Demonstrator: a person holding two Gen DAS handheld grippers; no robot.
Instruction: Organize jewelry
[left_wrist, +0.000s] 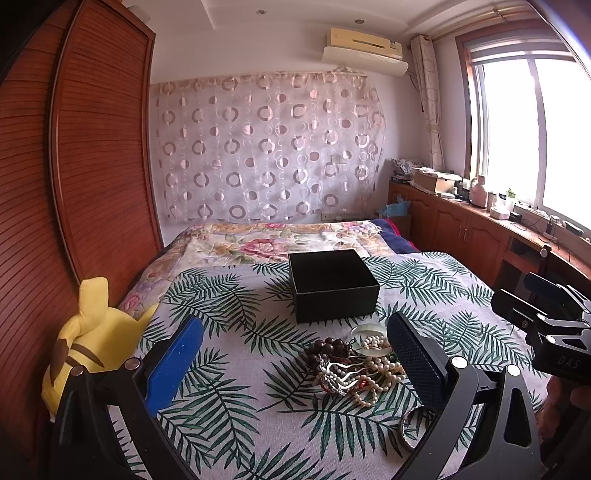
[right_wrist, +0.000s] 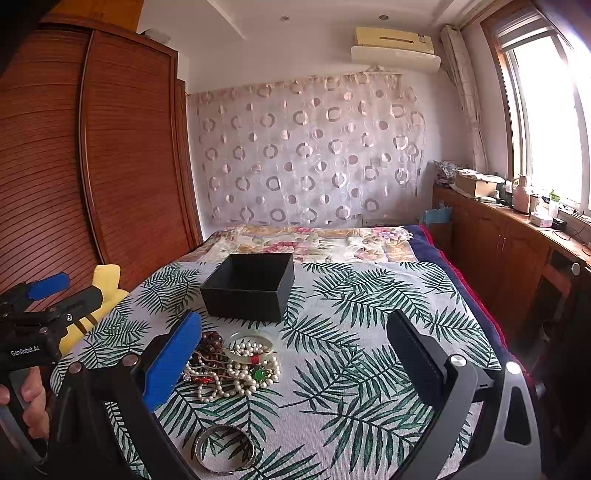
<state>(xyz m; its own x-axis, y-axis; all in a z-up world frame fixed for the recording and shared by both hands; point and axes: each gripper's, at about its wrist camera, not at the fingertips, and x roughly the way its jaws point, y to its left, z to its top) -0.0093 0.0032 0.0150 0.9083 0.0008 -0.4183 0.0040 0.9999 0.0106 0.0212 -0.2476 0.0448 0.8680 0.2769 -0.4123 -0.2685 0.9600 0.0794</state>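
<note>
An open black box (left_wrist: 334, 286) (right_wrist: 251, 286) stands on the leaf-print cloth on the bed. In front of it lies a jewelry pile (left_wrist: 354, 363) (right_wrist: 236, 363): white pearl strands, dark wooden beads, a pale jade bangle, a green stone. A silver bangle (right_wrist: 224, 448) (left_wrist: 408, 428) lies apart, nearer to me. My left gripper (left_wrist: 295, 363) is open and empty above the cloth, the pile just inside its right finger. My right gripper (right_wrist: 293, 363) is open and empty, the pile by its left blue finger (right_wrist: 173, 363). Each gripper shows at the other view's edge.
A yellow plush toy (left_wrist: 92, 343) lies at the bed's left edge by the wooden wardrobe (left_wrist: 74, 166). A floral blanket (left_wrist: 266, 240) covers the far bed. A wooden cabinet (right_wrist: 509, 243) with clutter runs under the window on the right.
</note>
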